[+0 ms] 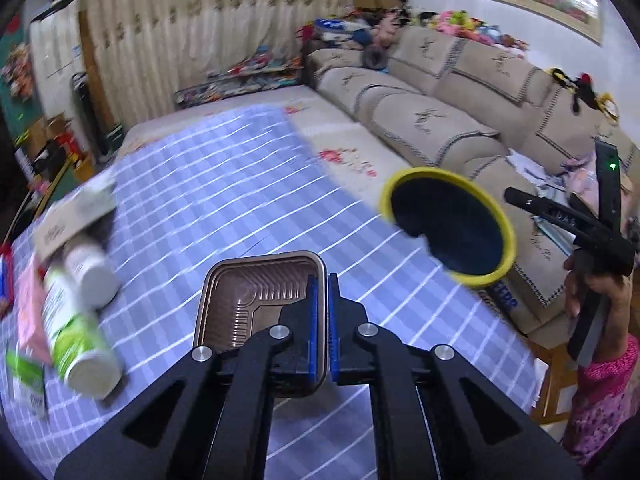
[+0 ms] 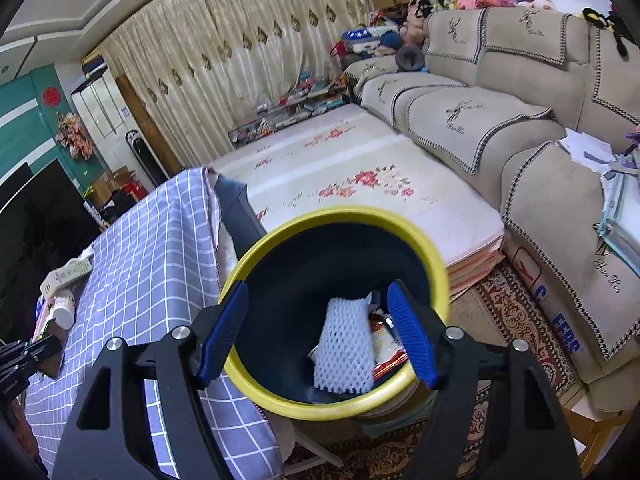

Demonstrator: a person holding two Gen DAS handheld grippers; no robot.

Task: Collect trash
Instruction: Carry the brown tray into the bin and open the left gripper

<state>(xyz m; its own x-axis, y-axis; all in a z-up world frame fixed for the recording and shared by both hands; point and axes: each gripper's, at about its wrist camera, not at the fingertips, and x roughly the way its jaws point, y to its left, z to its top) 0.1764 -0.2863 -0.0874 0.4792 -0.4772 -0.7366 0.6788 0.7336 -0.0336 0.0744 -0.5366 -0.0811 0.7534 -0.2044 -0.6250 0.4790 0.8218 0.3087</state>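
My left gripper [image 1: 322, 332] is shut on the right rim of a brown plastic tray [image 1: 256, 300], held just above the blue checked tablecloth [image 1: 208, 208]. A yellow-rimmed bin [image 1: 448, 228] with a dark inside stands beyond the table's right edge. In the right wrist view my right gripper [image 2: 316, 332] is open and empty, right over the bin [image 2: 340, 404]. Inside the bin lie a white foam net [image 2: 344, 348] and a red wrapper [image 2: 388, 356]. The right gripper's body [image 1: 592, 240] shows at the far right of the left wrist view.
Two white bottles [image 1: 84, 320], a pink box [image 1: 30, 312] and a cardboard box [image 1: 68, 216] lie at the table's left. A beige sofa [image 2: 520, 128] runs along the right. A floral mat stack [image 2: 360, 184] lies beyond the table. A patterned rug [image 2: 520, 320] covers the floor.
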